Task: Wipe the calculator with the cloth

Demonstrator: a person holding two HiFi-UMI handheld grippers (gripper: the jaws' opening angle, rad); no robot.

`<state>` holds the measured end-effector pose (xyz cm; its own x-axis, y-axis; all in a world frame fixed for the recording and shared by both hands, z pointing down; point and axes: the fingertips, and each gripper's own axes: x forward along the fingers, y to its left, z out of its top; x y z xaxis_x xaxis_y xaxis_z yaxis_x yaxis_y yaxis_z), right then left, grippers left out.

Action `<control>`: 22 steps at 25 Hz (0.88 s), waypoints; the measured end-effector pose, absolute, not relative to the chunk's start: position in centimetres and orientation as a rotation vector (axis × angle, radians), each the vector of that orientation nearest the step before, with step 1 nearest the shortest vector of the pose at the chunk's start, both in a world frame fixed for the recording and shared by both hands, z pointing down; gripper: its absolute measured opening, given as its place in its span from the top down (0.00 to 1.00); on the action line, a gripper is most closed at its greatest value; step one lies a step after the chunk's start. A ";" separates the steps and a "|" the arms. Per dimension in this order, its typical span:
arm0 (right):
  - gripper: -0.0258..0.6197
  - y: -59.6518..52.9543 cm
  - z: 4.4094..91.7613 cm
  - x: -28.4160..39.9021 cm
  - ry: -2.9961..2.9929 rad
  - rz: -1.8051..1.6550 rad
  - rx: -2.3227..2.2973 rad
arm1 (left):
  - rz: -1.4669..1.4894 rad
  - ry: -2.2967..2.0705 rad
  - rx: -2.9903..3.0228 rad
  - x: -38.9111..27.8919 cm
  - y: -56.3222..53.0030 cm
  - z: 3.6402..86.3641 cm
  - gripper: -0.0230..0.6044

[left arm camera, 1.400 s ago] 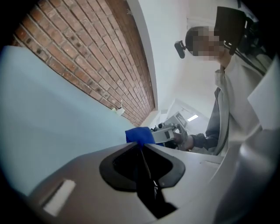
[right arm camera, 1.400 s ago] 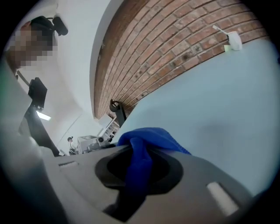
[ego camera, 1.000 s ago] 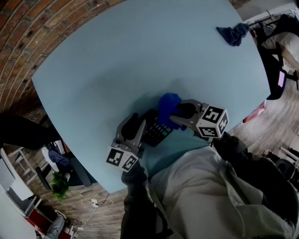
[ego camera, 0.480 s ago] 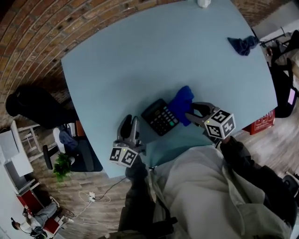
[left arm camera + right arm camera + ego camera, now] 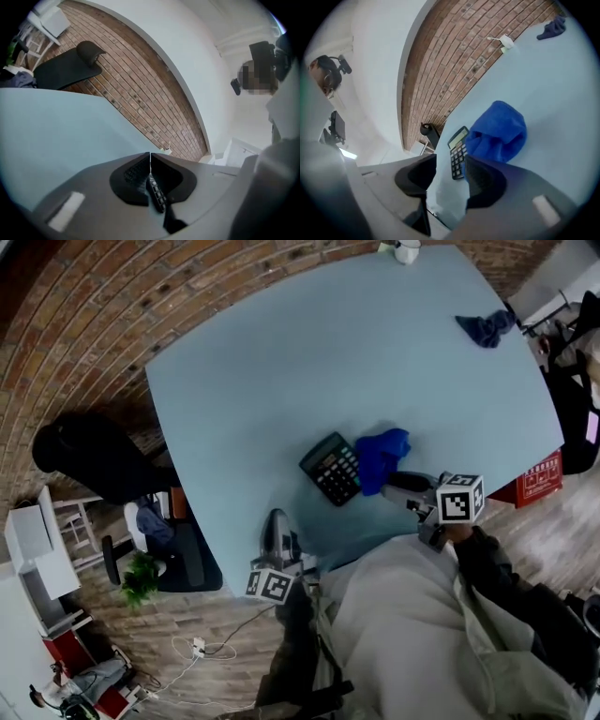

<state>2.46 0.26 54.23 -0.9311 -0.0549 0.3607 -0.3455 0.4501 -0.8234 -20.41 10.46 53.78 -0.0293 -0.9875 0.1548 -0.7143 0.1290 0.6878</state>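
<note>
The black calculator [image 5: 333, 468] lies flat on the pale blue table [image 5: 309, 352], with the bright blue cloth [image 5: 384, 457] bunched against its right side. My right gripper [image 5: 392, 487] sits just short of the cloth, open; its jaws have just been opening and nothing is between them. In the right gripper view the calculator [image 5: 458, 152] and cloth [image 5: 499, 131] lie ahead of the open right gripper [image 5: 450, 176]. My left gripper [image 5: 275, 518] is at the table's near edge, left of the calculator and apart from it. In the left gripper view the left gripper [image 5: 150, 155] has just closed and is shut on nothing.
A second, darker blue cloth [image 5: 485, 329] lies at the table's far right corner, and a white cup [image 5: 406, 249] stands at the far edge. A brick wall [image 5: 112, 324] curves along the left. Chairs and bags crowd the floor around the table.
Both grippers have drawn back from the calculator towards the near table edge. The right gripper has come off the blue cloth, which now lies beside the calculator. The left jaws have shut.
</note>
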 end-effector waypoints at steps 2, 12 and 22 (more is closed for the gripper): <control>0.73 0.8 52.9 2.2 -2.471 1.451 0.367 | -0.658 -1.778 1.627 -20.6 11.1 53.1 0.96; 0.88 0.9 48.6 0.0 -2.622 1.266 0.361 | -0.869 -1.606 1.648 -18.6 8.4 51.3 0.96; 0.95 0.5 49.2 -0.3 -2.622 1.166 0.403 | -0.863 -1.604 1.657 -17.9 7.9 51.2 0.96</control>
